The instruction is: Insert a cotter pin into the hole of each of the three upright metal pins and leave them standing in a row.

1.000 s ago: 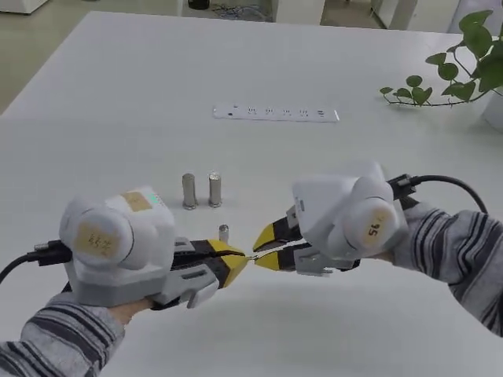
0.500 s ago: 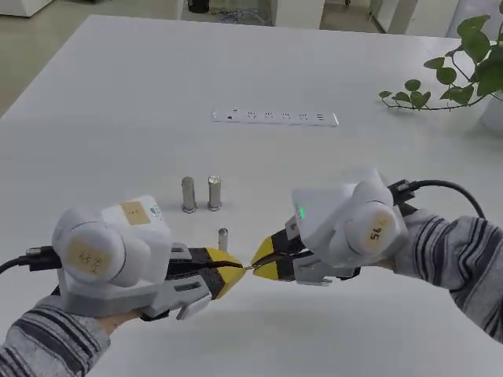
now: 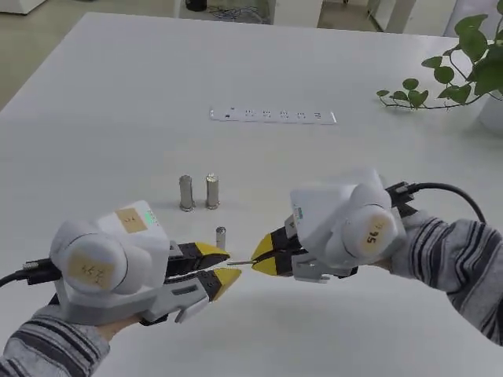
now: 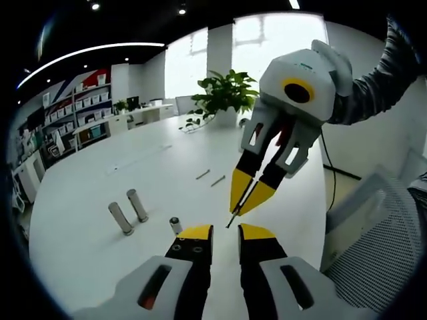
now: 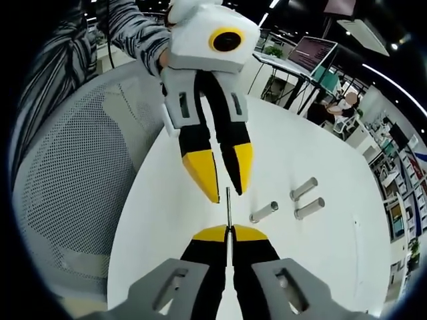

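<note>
Above the white surface (image 3: 118, 118), the right hand-held gripper (image 3: 264, 261) is pressed together on a thin cotter pin (image 3: 242, 262), whose free end points at the left hand-held gripper (image 3: 221, 264), whose jaws are spread with nothing between them. Two metal pins (image 3: 186, 193) stand upright side by side; a third metal pin (image 3: 221, 236) stands nearer, just behind the gripper tips and out of line with the pair. No pin visibly carries a cotter pin, though the holes are too small to make out. Two spare cotter pins (image 4: 202, 175) lie farther off, so all three insertions and the lining-up probably remain.
</note>
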### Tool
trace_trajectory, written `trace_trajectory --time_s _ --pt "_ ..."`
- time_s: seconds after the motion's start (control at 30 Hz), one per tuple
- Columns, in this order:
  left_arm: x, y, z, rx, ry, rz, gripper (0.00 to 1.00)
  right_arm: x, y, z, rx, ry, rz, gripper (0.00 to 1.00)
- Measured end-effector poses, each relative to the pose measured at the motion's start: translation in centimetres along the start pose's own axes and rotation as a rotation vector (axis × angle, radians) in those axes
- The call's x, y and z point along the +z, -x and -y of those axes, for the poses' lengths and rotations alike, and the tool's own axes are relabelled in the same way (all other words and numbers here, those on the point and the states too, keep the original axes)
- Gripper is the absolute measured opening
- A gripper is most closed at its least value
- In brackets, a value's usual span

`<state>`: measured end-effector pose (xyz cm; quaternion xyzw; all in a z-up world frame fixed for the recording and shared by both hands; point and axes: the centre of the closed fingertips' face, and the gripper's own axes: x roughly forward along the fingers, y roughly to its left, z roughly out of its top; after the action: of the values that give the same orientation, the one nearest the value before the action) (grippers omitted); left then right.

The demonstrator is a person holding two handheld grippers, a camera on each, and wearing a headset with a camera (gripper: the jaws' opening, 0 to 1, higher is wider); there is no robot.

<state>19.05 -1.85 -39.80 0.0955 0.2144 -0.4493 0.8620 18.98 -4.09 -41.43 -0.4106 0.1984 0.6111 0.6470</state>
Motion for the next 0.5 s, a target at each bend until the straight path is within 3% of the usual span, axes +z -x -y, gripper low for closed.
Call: trace_trajectory --time_s 0.1,0.27,0.5 --pt "0.0 0.0 -0.8 0.054 0.006 0.018 0.15 -1.0 -0.2 1.1 -0.045 -0.039 -0.03 0.0" --pt "-0.6 -0.3 -2.1 0.132 -0.007 0.014 0.18 -1.8 -0.5 2.5 -0.09 -0.08 -0.047 0.0" --pt "-2.2 -1.2 -4.0 0.241 0.061 0.007 0.21 -3.0 -1.7 3.6 -0.112 -0.123 -0.082 0.0"
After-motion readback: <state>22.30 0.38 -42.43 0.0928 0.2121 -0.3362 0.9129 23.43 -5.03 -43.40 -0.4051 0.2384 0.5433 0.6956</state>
